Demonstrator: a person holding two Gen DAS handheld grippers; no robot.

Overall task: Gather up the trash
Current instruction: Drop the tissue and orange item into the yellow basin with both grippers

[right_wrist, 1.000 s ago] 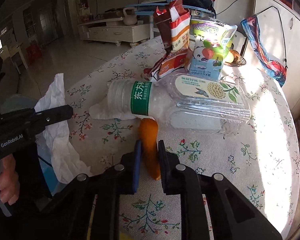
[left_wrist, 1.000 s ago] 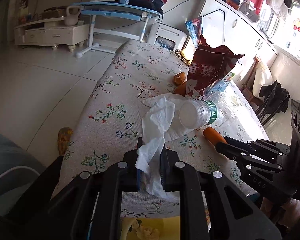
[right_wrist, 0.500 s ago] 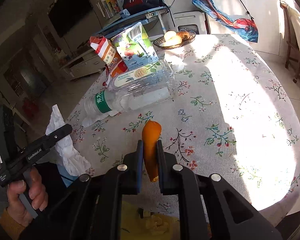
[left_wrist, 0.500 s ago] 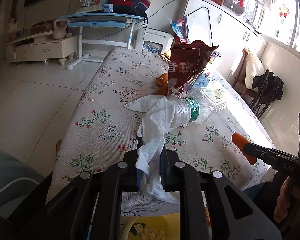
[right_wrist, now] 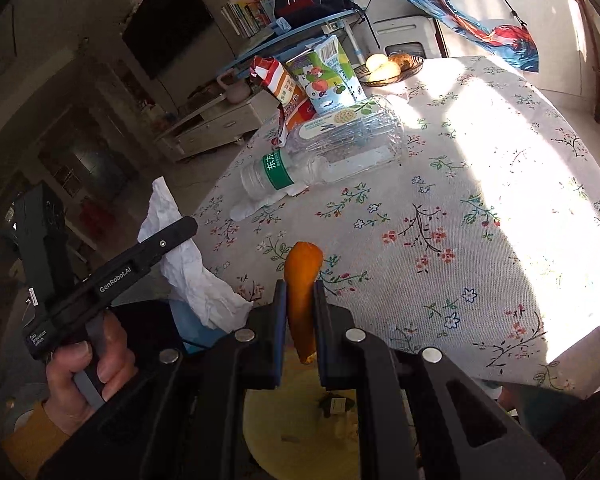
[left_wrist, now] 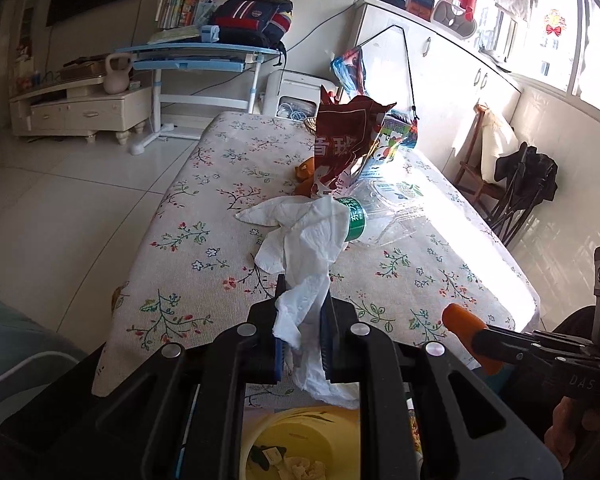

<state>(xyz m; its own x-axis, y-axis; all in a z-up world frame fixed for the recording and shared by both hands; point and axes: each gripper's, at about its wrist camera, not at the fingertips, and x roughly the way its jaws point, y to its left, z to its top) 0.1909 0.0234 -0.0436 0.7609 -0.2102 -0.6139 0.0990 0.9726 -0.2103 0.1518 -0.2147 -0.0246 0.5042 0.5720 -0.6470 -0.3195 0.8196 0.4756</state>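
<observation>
My left gripper (left_wrist: 302, 300) is shut on a crumpled white tissue (left_wrist: 306, 248), held at the near table edge above a yellow bin (left_wrist: 300, 444). My right gripper (right_wrist: 300, 292) is shut on an orange peel (right_wrist: 302, 284), also over the yellow bin (right_wrist: 300, 432). The right gripper with the peel (left_wrist: 460, 322) shows at the right of the left wrist view. The left gripper with the tissue (right_wrist: 168, 248) shows at the left of the right wrist view. On the floral table lie an empty plastic bottle (right_wrist: 284, 172), a clear plastic box (right_wrist: 352, 132), a red snack bag (left_wrist: 348, 144) and a juice carton (right_wrist: 332, 80).
A fruit bowl (right_wrist: 392, 66) stands at the table's far end. A second white tissue (right_wrist: 260, 204) lies under the bottle. More peel pieces (left_wrist: 306, 172) lie by the snack bag. A chair (left_wrist: 524, 192) stands right of the table. The bin holds scraps.
Both grippers have pulled back from the table toward its near edge, carrying the tissue and the peel over the yellow bin. Both stay shut.
</observation>
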